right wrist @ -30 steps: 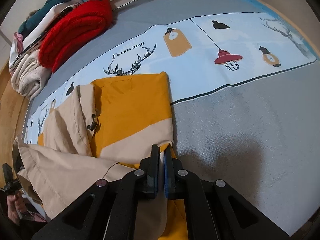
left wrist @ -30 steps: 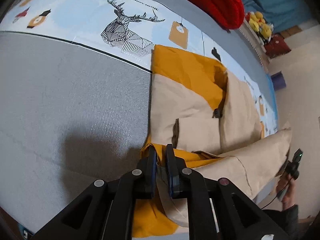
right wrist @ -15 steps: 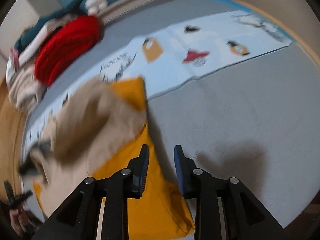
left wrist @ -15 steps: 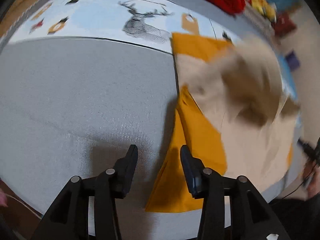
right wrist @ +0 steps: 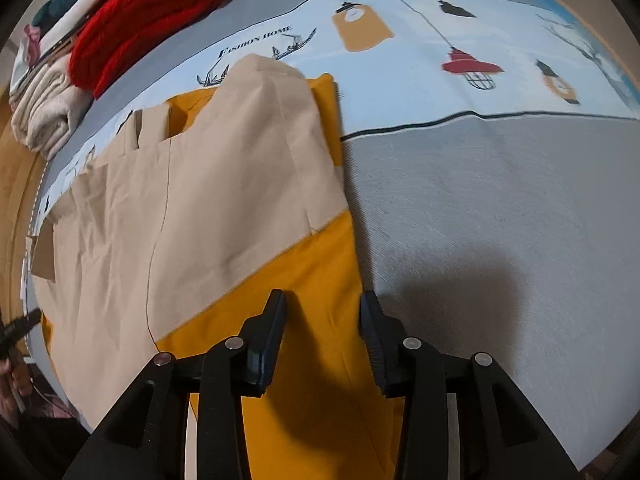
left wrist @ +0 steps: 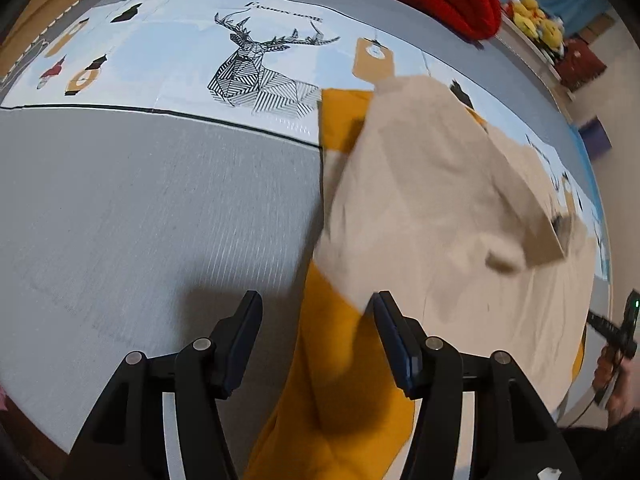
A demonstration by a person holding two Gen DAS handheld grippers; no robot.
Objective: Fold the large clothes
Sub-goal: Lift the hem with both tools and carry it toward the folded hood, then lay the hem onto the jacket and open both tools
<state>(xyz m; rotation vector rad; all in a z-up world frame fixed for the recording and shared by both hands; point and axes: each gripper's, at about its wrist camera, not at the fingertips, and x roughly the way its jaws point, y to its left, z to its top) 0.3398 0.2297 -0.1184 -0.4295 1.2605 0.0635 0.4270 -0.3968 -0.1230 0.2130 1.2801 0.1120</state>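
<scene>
While both pairs of jaws are spreading apart, nothing is pinched in either one. The left gripper (left wrist: 316,306) points down at the bed with its black fingers (left wrist: 244,328) well separated, and the mustard-yellow and beige cloth garment (left wrist: 424,216) lies under them, its yellow corner running down between the two pads without touching them. Left of that gripper's left finger there's only the grey woven bed cover (left wrist: 140,200). Over on the other side, the right gripper (right wrist: 322,304) stands likewise parted, moderately wide, above the garment's yellow hem (right wrist: 304,280), whose right edge lies just inside the right finger; bare grey cover, with the tool's shadow on it, lies past it. Ahead of the fingers the beige panel (right wrist: 200,184) is folded over the yellow, lying flat in the right wrist view but blurred in the left one. Beyond the garment comes the pale blue printed sheet (right wrist: 440,40) with lamps and a line-drawn deer (left wrist: 256,76), and farthest off, up to the left of the right gripper, a folded red knit (right wrist: 136,20) beside a cream folded pile (right wrist: 44,120)
</scene>
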